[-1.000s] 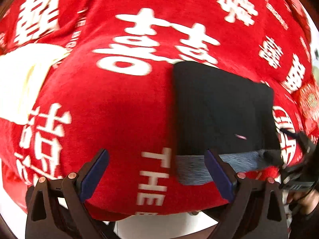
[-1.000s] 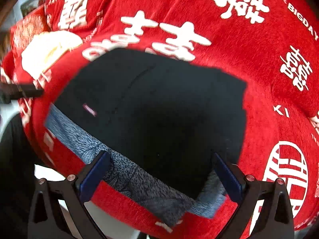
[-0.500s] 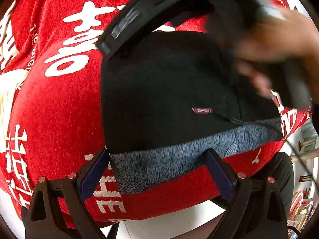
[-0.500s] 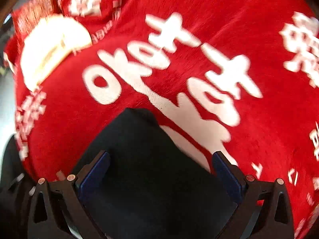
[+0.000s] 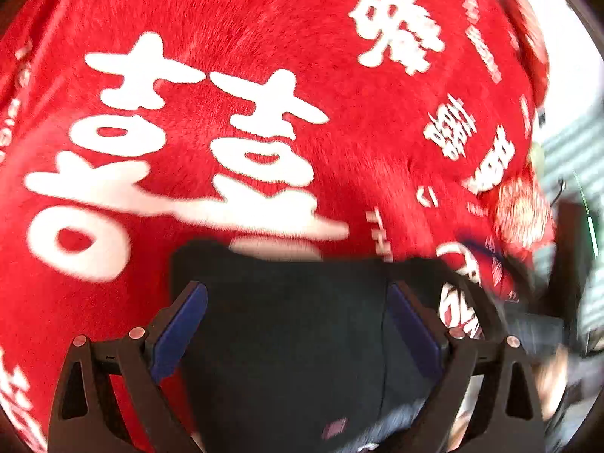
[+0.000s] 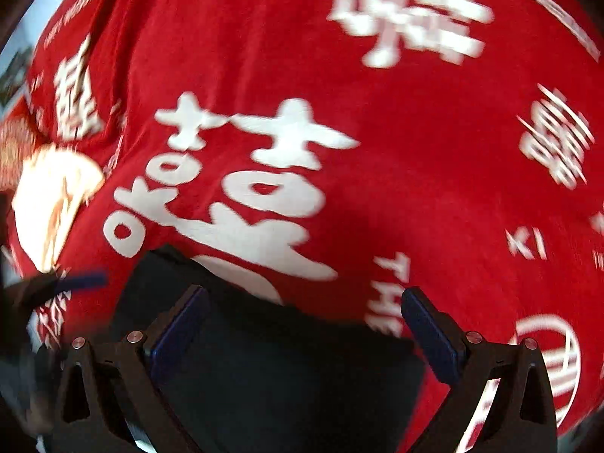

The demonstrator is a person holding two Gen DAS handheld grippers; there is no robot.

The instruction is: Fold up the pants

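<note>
The black pants (image 5: 294,343) lie folded into a compact block on the red cloth, with a grey waistband strip (image 5: 400,419) and a small red label at the near edge. My left gripper (image 5: 296,324) is open and hovers over the pants, one finger at each side of the block. In the right wrist view the pants (image 6: 279,373) fill the bottom of the frame. My right gripper (image 6: 304,324) is open above their far edge. Neither gripper holds anything.
A red plush cloth (image 5: 264,37) with large white characters covers the whole table (image 6: 415,113). A pale yellow-white patch (image 6: 53,204) sits at the cloth's left. The other gripper's tip (image 6: 75,281) shows at the left edge. Room clutter lies beyond the right edge (image 5: 577,226).
Both grippers have moved over the folded pants. The left view has shifted from the waistband end to the far edge. The right gripper and hand have left the left view.
</note>
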